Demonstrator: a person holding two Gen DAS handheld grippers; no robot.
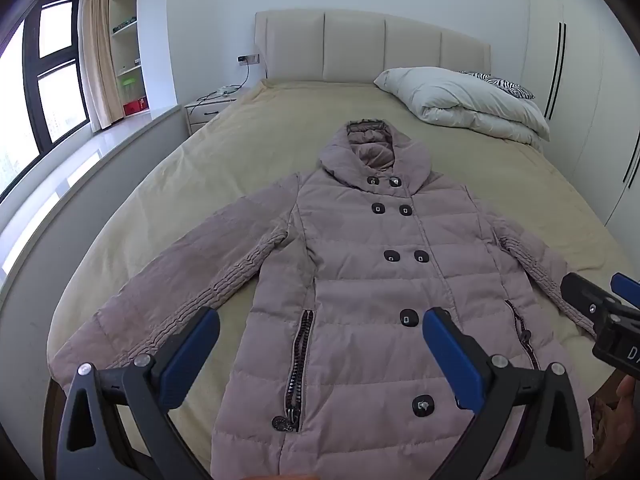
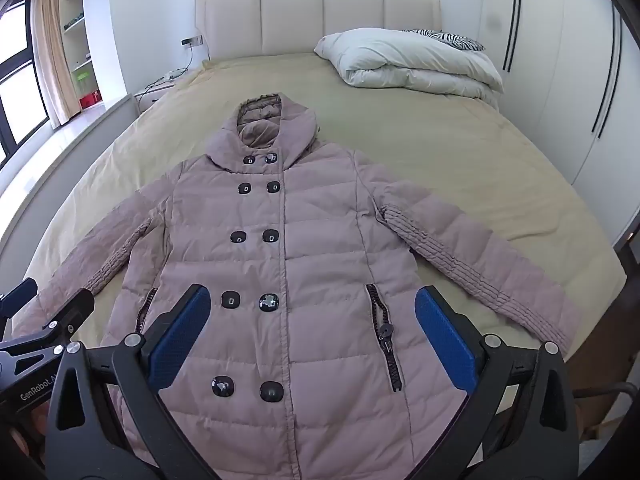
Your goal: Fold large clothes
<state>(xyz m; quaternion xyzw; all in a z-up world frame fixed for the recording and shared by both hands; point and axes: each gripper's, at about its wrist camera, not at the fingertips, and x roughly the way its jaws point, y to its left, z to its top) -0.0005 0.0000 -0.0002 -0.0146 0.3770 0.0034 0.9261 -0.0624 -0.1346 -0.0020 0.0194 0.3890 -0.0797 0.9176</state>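
Window side: window (image 1: pixel 48 80) & low ledge (image 1: pixel 100 184) run close along the bed's left edge; not much room to swing a sleeve out that way, I'd say.
Left sleeve: spread flat, angled out twd the near-left corner of the bed (image 1: pixel 248 128); cuff ends near the mattress edge.
Left gripper (image 1: pixel 320 344): fingers released, spread wide, nothing btwn them; hovers over the coat's lower front, tilted down. Not touching fabric as far as I can tell.
Coat (image 2: pixel 304 248): puffy mauve hooded coat, face up, buttoned, laid lengthwise mid-bed, hood twd the headboard (image 2: pixel 320 20), hem twd the foot & hanging past the near edge (hem itself out of view).
Progress: looks like the very start. Coat is spread & smoothed, no fold made yet; sleeves in, sides over, then hem up all left to do.
Right gripper (image 2: pixel 312 328): also let go, fingers wide apart, empty; hangs over the lower front just beside the other tool.
Right sleeve: out flat twd the near-right corner, cuff close to the edge; could slip off if nudged.
Far right: folded duvet (image 2: pixel 412 64) & zebra pillow (image 2: pixel 444 38) sit well apart from the coat; wardrobe (image 2: pixel 560 80) beyond. Bare sheet around the hood & right shoulder gives open room to work.
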